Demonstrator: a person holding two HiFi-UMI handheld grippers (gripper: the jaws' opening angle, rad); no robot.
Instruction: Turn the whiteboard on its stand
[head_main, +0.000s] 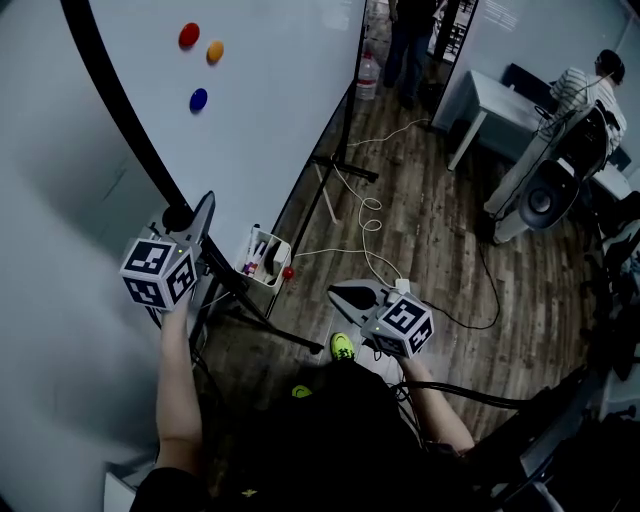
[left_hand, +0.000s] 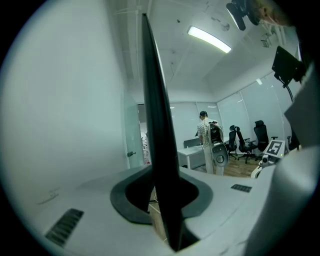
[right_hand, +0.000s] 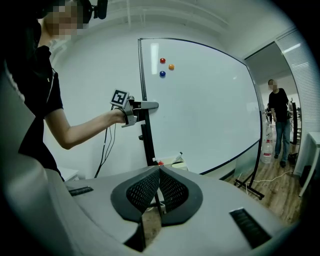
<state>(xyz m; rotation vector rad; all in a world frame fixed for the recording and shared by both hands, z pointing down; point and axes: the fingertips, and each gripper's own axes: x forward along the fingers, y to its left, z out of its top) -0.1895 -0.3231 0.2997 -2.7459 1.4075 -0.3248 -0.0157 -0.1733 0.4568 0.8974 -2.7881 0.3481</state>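
Whiteboard (head_main: 270, 110) is standing on its stand (head_main: 345, 168) on the floor, ahead-left of you; I can't tell how far it's rotated. You're working the grip-and-swing step. Left tongs (head_main: 195, 215) are pinching the board's black frame (head_main: 115, 100) at the near edge, with the bar running straight between the pads. Right tongs (head_main: 338, 293) are hanging low over the floor, pressed together and carrying nothing. Next move, my read: you're needing a firm clamp on that frame, then a steady swing about the pivot. Keep clear of the marker tray (head_main: 265, 258) and the floor cables (head_main: 370, 215).
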